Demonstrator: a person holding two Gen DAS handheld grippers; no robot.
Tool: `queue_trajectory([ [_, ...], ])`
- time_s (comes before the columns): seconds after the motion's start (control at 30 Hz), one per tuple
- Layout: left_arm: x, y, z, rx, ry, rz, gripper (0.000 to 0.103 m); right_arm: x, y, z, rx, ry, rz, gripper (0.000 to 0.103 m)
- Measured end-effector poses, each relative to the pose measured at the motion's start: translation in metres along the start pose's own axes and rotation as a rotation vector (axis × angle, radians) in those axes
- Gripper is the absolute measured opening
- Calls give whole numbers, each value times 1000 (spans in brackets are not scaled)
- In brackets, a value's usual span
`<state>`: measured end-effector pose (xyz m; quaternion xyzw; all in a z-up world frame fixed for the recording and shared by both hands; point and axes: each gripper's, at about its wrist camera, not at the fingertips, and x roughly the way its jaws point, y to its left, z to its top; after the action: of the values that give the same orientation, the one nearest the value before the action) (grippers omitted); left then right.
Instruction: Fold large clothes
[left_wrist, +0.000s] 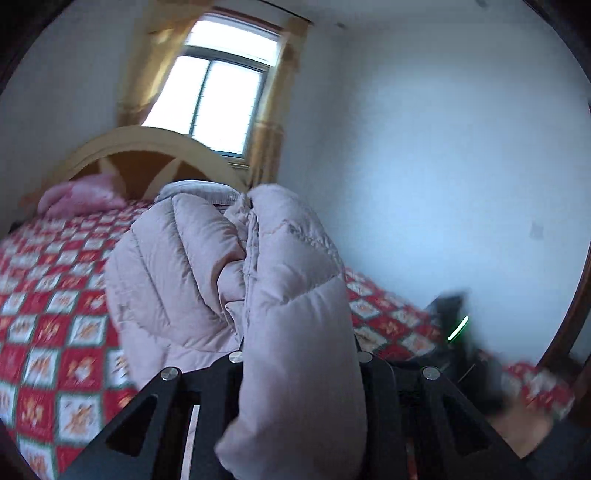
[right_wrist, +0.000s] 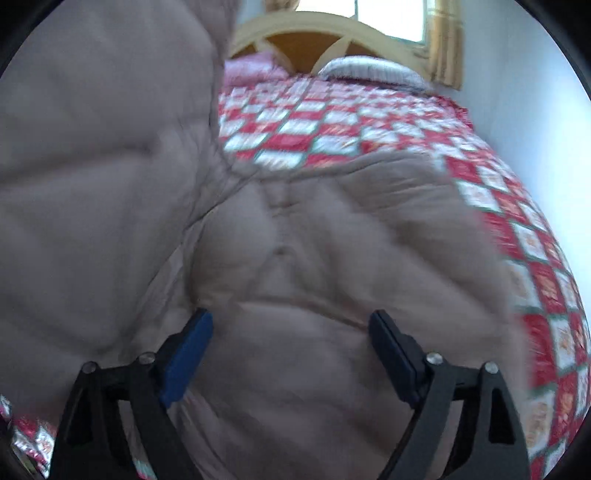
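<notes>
So right now I've got the left gripper (left_wrist: 299, 369) clamped on a thick fold of the puffy pink jacket (left_wrist: 229, 266), and that part is lifted up off the bed (left_wrist: 55, 332) in front of the left camera. The fingers themselves are buried under the padding, so I'm reading the clamp from how the fabric bunches between the arms.

The right gripper (right_wrist: 291, 350) has its jaws spread wide, blue pads (right_wrist: 188, 354) on either side of a padded panel but not pinching it (looks like it's just hovering over the coat). From that camera the rest of the jacket (right_wrist: 314, 240) lies flat on the checkered quilt, running away from me toward the headboard (right_wrist: 314, 33), with the raised flap towering on the left side of the view.

That's the thing the next move hangs on, I reckon: the lifted side is on the left, the flat body sits below and to the right, so the left hand is the one placed to carry the flap across over the middle.

No bins or baskets anywhere, just pillows (right_wrist: 369, 70) up by the headboard.
</notes>
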<state>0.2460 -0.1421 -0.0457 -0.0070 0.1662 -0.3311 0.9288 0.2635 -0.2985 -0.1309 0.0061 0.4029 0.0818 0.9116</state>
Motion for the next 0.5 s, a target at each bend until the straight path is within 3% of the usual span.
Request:
queue_trajectory([
  [0.1,38,-44,-20,167,38,28,23,-32,-63,1,148,-66,7,100],
  [0.23,88,-105,-77,498,101,95,23,-63,-143,14,422,-212,73,99],
  [0.33,97,-127,-109,667,73,150,24,-64,-151,41,407,-235,188,89],
  [0.4,96,-130,-114,686,71,157,24,-51,-140,66,353,-203,283,81],
  [0.5,89,-122,-108,663,79,164,31,-17,-109,96,249,-106,332,72],
])
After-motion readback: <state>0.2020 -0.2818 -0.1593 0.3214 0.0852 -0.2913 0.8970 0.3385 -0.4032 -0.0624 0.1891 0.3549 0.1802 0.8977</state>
